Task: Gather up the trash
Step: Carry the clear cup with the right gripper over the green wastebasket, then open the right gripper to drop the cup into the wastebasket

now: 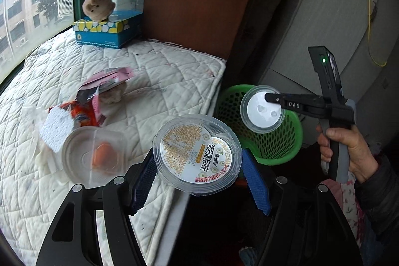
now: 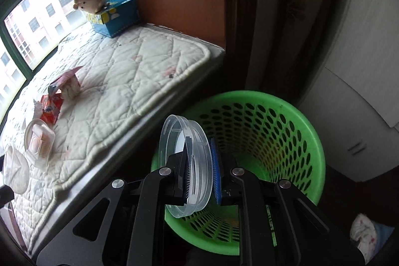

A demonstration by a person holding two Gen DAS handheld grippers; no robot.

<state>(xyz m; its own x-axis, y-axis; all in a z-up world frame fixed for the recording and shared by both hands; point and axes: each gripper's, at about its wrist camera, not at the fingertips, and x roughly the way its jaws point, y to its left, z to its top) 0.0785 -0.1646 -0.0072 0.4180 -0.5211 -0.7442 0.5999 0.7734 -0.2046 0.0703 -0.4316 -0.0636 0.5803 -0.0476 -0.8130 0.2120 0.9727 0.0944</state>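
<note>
The left tongs (image 1: 199, 173) are gripping a round clear plastic container (image 1: 197, 156) by its sides; its white-and-orange printed label is facing up as it is hanging just past the mattress (image 1: 162, 71) edge. The right tongs (image 2: 199, 166) are pinching a clear round lid (image 2: 185, 166) on edge over the green perforated basket (image 2: 286, 116), which is standing beside the mattress. Crumpled wrappers (image 1: 94, 96) and what is probably another clear container (image 1: 94, 156) are lying near the mattress's window-side edge.
</note>
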